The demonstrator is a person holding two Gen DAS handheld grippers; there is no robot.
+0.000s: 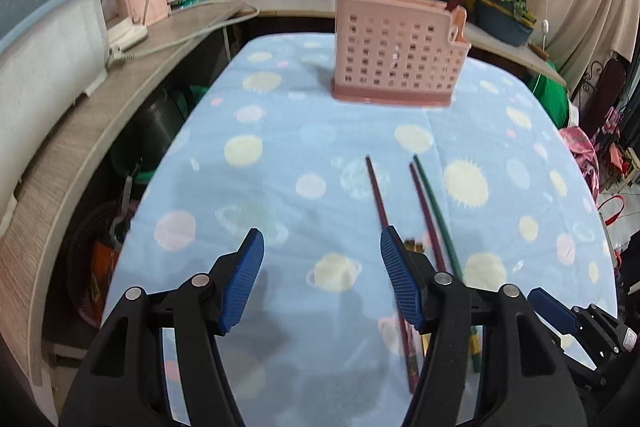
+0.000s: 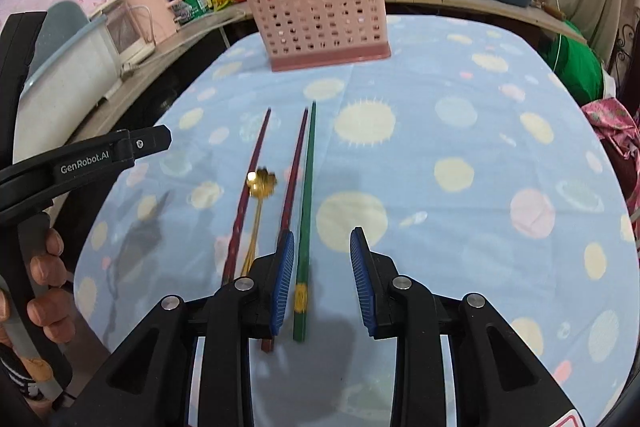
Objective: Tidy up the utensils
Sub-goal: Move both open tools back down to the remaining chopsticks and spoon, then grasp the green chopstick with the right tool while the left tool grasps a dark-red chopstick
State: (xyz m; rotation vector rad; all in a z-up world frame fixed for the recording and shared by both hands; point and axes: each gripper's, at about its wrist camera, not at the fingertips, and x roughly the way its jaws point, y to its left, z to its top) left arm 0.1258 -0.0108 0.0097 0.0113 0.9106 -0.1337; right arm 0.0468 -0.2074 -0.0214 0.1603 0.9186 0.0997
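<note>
In the left wrist view, the left gripper (image 1: 322, 279) is spread and empty. One dark red chopstick (image 1: 378, 199) passes under its right pad, so a closing could miss it or push it away.

In the right wrist view, the right gripper (image 2: 322, 279) is parted and holds nothing. The green chopstick (image 2: 306, 211) lies between its pads, with a second red chopstick (image 2: 294, 167) just beside; both might be pinched together. The pink holder (image 2: 320, 23) stands far behind.

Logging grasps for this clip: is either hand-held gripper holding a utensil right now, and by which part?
Nothing is held. Both the left hand-held gripper and the right hand-held gripper are open above the cloth; the green chopstick lies untouched between the right one's pads.
</note>
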